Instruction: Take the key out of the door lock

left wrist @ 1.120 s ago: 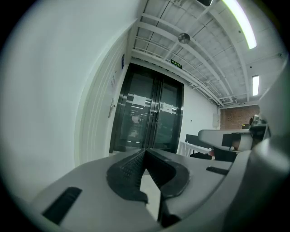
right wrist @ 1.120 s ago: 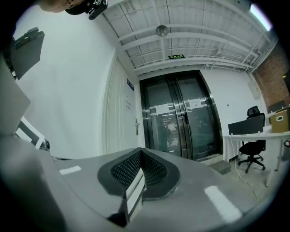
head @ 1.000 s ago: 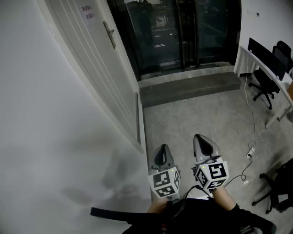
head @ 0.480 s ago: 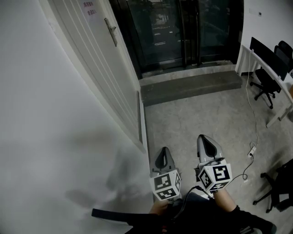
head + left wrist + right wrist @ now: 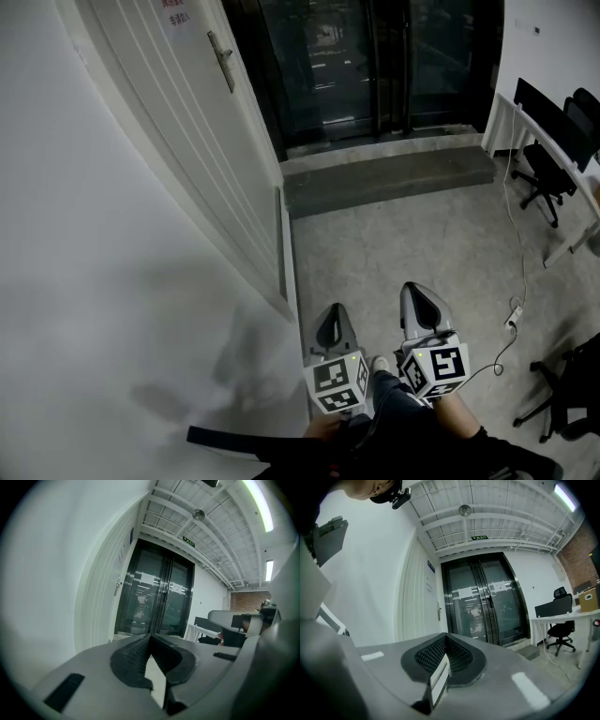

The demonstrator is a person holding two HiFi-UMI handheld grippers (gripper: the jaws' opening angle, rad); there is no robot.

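Note:
The white door (image 5: pixel 192 141) stands ahead on the left, and its metal handle (image 5: pixel 221 58) is far beyond both grippers. That handle shows small in the left gripper view (image 5: pixel 118 584) and in the right gripper view (image 5: pixel 438 611). No key can be made out at this distance. My left gripper (image 5: pixel 333 319) and right gripper (image 5: pixel 419 298) are held side by side low in the head view, pointing forward along the corridor. The left gripper's (image 5: pixel 149 637) pads meet at the tip with nothing between them. The right gripper (image 5: pixel 445 637) is likewise shut and holds nothing.
Dark glass double doors (image 5: pixel 375 66) close the far end behind a grey threshold step (image 5: pixel 389 178). A white wall (image 5: pixel 103 309) runs along the left. A desk (image 5: pixel 553 150), office chairs (image 5: pixel 544 173) and a floor cable (image 5: pixel 517 281) stand on the right. My shoe (image 5: pixel 380 364) shows between the grippers.
Both grippers have moved a little forward and down together, still shut. A leg and shoe have come into view between them.

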